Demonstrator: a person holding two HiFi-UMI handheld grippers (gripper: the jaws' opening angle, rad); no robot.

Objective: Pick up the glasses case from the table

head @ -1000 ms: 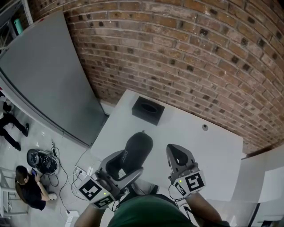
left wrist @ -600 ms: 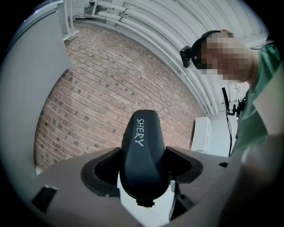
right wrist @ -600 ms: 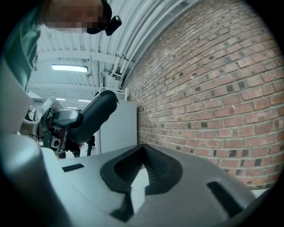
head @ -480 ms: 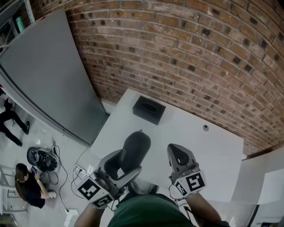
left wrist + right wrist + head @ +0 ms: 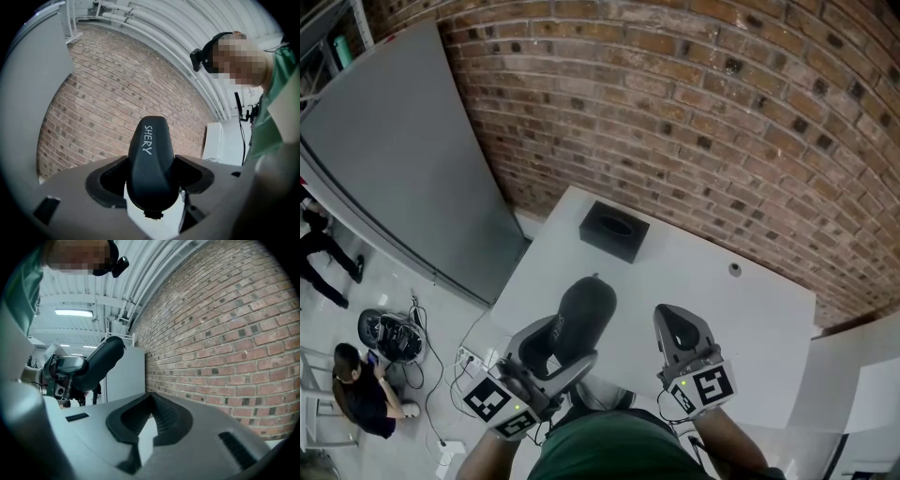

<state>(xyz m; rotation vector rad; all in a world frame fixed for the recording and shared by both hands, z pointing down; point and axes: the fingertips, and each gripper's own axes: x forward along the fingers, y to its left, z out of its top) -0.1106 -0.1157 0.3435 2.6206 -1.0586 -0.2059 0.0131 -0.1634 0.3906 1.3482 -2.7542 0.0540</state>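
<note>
Hardly anything has moved since the earlier frame: the glasses case has drifted only slightly toward the near left, and both grippers sit almost where they were.

Nearest, the left gripper is clamped on the dark case. Its jaws press the two sides of the lower end, so most of the case sticks out beyond them and tilts up and away. The right gripper view shows the case raised against the ceiling, so it looks clear of the white table. The steep head view makes the height of the lift hard to judge. Just to the right, and apart from the case, the right gripper has its jaws pressed together on nothing.

Farther off, a black box sits at the table's far left, with the brick wall behind it.

The main risk is the grip itself. The shell looks smooth and rounded and is held near one end, so a quick swing or a loosened squeeze could let it pivot or slide out. It would then drop onto the table or over the near edge to the floor.
</note>
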